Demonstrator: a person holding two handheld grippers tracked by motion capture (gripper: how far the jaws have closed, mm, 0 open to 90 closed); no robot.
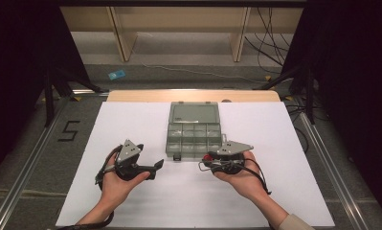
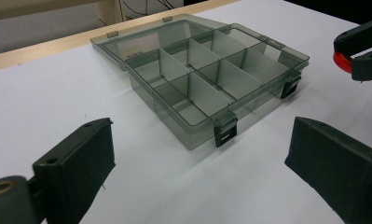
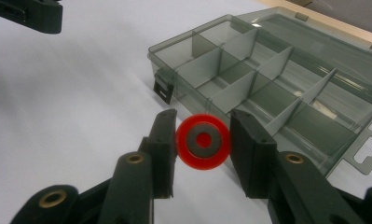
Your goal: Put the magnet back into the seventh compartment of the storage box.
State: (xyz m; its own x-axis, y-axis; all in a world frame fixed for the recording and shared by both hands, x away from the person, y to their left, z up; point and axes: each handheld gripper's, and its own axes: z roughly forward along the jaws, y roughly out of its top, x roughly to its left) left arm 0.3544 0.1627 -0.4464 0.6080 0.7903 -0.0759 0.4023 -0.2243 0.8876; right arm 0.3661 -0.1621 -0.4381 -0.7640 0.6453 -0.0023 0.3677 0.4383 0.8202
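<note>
**Red wheel gripped beside the open organizer box**

We are holding the right tongs [image 3: 203, 140] partly closed, both pads pressing on the rim of a small red wheel [image 3: 203, 141] with a grey ring around its red hub. The wheel is sitting upright between the pads, facing back along the tongs, just above the white desk [image 1: 145, 201]. Just ahead of these tongs and slightly to their right, the smoky transparent organizer box [image 3: 267, 88] is lying open on the desk, its lid [image 1: 194, 113] folded flat at the far side and its compartments looking empty. The wheel is hovering just beside the box's near wall, close to one black latch [image 3: 163, 89].

We are keeping the left tongs [image 2: 200, 163] wide open with nothing between the pads. They are pointing at the box's front corner from nearby, with the right tongs and wheel farther off to their right.
</note>
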